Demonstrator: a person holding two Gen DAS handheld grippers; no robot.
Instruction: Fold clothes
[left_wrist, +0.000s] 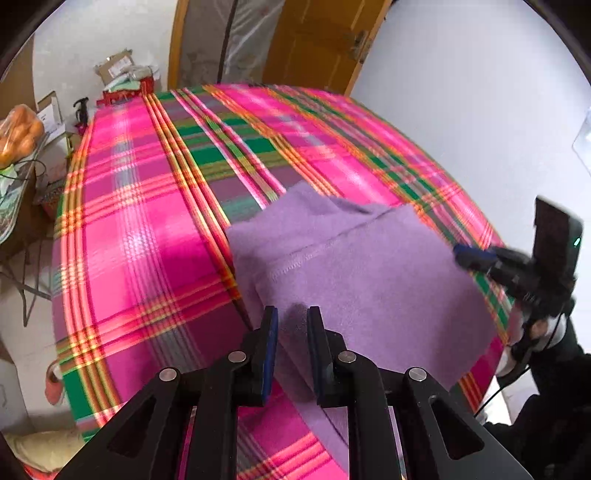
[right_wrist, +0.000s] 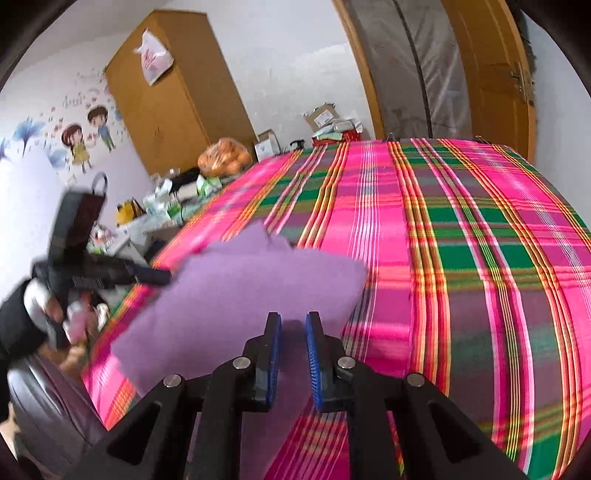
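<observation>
Nearest to my lens is my left gripper (left_wrist: 291, 314), black arms w/ blue pads. The lilac garment (left_wrist: 369, 273) passes between its two fingers and runs down under them, so it looks to grasp the cloth edge, jaws narrow but not fully closed. My right gripper (right_wrist: 293, 319) is same: narrow gap, purple cloth seen between the blue pads, so I read it as clenched on the garment too.

The garment is a soft fleece piece, lying on the plaid bedspread (left_wrist: 147, 229) at the near side of the bed, partly lifted where I hold it. A stitched seam crosses it in the left view. In the right view its far edge hangs a bit raised and folded, w/ a small flap sticking up.

The bedspread is pink, green and orange checks and covers the whole bed. From the left cam I see the other gripper at the right edge of the garment, held by a hand in a white glove (left_wrist: 535, 328).

Around the bed: a bag of oranges (right_wrist: 223, 160) on a cluttered side table, a wooden wardrobe (right_wrist: 166, 99), cartoon wall stickers (right_wrist: 85, 136), a wooden door (right_wrist: 495, 74), cardboard boxes (left_wrist: 118, 70) at the far end.
</observation>
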